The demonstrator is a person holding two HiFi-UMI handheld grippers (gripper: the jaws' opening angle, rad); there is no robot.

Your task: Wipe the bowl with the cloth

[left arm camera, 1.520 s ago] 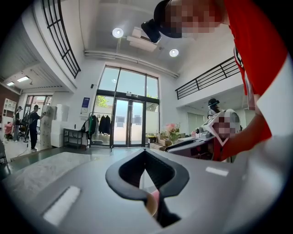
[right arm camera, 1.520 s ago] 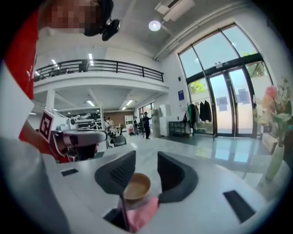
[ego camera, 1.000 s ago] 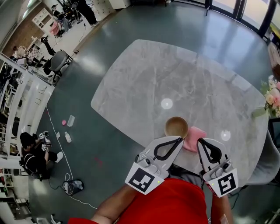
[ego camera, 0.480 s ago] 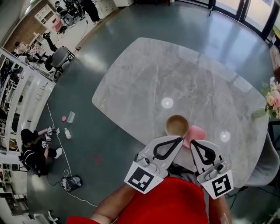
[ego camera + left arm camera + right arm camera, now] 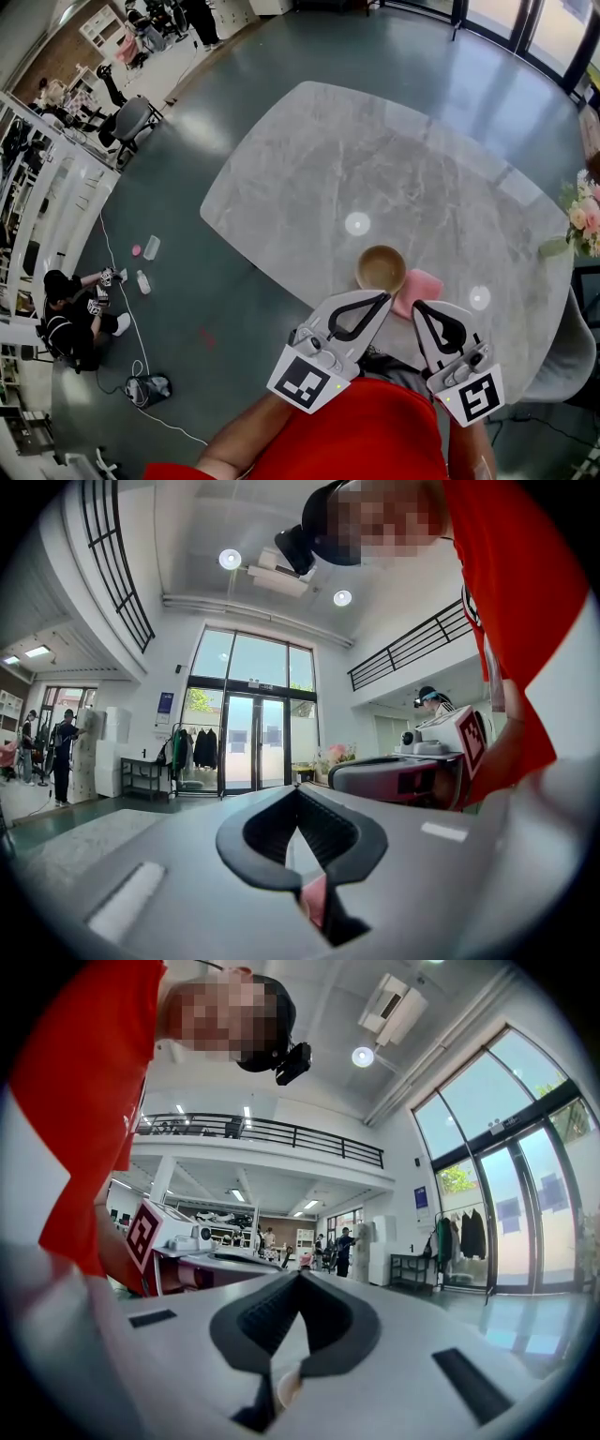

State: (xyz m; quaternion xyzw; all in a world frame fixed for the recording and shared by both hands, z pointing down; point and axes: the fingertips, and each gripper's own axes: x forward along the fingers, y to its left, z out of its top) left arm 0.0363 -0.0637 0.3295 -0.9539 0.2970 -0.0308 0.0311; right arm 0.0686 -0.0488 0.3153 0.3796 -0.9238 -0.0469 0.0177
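Left claw [image 5: 385, 298]: jaws pressed together at the tips and holding nothing; in the left gripper view [image 5: 298, 794] only a sliver of pink shows low down through the gap behind the tips.
Right claw [image 5: 419, 305]: shut as well and empty [image 5: 300, 1277] (a pale rounded bit shows below its jaws, too small to name).
Bowl [image 5: 380, 269]: upright on the desk [image 5: 375, 169] near its near edge, just ahead of the left claw's tip and apart from it.
Cloth [image 5: 420, 291]: pink, flat on the desk, touching or just beside the bowl's right side, with its near edge tucked under both claw tips in the head view.
Key relation: the cloth lies straight ahead of the right claw and to the right of the left one, so the right claw is nearer the cloth and the left is nearer the bowl.
Long axis of cloth: seems to run from near-left to far-right, but the claws cover its near part, so I cannot be sure.
Stage: with the cloth lying loose beside the bowl and neither claw on it, the scene fits a moment ahead of the wiping as well as one after the cloth was laid down again.
Bowl's inside: looks plain brown, with no smear that I can make out.
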